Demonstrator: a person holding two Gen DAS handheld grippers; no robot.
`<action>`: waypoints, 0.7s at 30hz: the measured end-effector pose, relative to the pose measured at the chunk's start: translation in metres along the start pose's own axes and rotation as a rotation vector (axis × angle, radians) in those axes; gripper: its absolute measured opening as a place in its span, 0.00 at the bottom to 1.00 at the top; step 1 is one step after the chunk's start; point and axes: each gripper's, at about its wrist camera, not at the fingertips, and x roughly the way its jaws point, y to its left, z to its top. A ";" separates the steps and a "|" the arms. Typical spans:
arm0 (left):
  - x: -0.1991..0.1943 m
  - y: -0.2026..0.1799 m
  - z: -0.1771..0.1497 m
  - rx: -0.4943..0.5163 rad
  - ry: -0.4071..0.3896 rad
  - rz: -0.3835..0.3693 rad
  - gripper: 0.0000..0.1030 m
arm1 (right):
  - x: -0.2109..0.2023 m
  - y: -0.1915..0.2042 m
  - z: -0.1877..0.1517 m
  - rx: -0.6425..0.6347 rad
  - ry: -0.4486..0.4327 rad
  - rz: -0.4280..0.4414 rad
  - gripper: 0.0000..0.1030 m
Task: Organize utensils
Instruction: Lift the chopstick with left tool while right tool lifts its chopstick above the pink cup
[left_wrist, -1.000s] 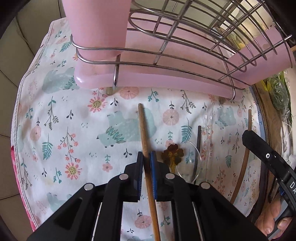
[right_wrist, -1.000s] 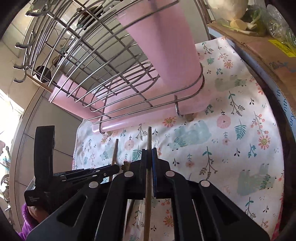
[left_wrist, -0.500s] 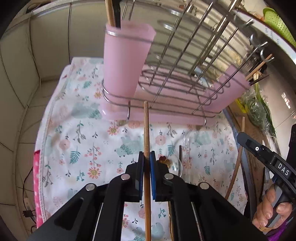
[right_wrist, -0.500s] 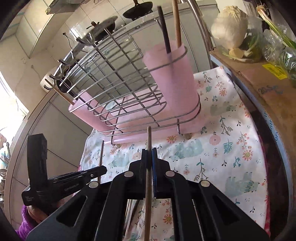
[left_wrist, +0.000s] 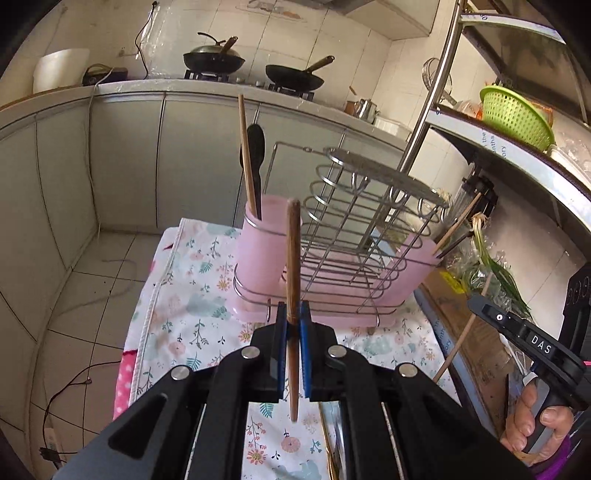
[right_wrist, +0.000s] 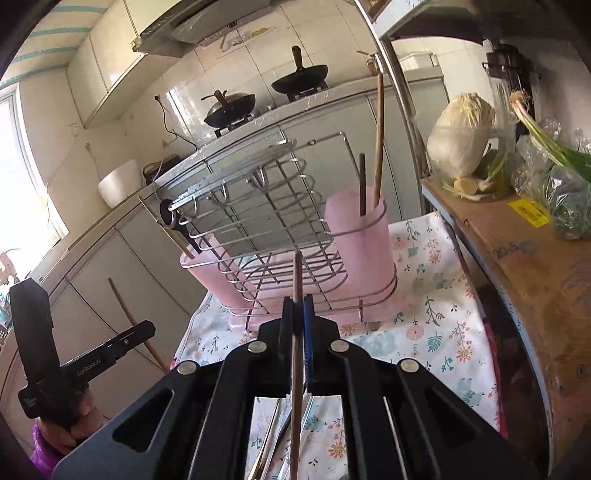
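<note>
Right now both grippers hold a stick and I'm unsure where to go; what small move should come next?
Probably carry the left gripper forward and up so its wooden chopstick hangs over the pink utensil cup. The cup already holds a chopstick and a black spoon, and its mouth looks open.

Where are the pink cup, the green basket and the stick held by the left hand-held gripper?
pink cup (left_wrist: 258, 251), left wrist view, front wall.
green basket (left_wrist: 515, 114), left wrist view, mesh side.
wooden stick (left_wrist: 293, 258), left wrist view, shaft above the fingers.
</note>
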 end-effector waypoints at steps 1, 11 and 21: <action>-0.006 -0.001 0.003 -0.001 -0.017 -0.002 0.05 | -0.005 0.001 0.002 -0.004 -0.018 -0.002 0.05; -0.045 -0.008 0.045 0.013 -0.147 -0.007 0.05 | -0.045 0.011 0.053 -0.082 -0.180 -0.046 0.05; -0.086 -0.010 0.101 0.004 -0.309 -0.005 0.05 | -0.080 0.017 0.123 -0.119 -0.395 -0.109 0.05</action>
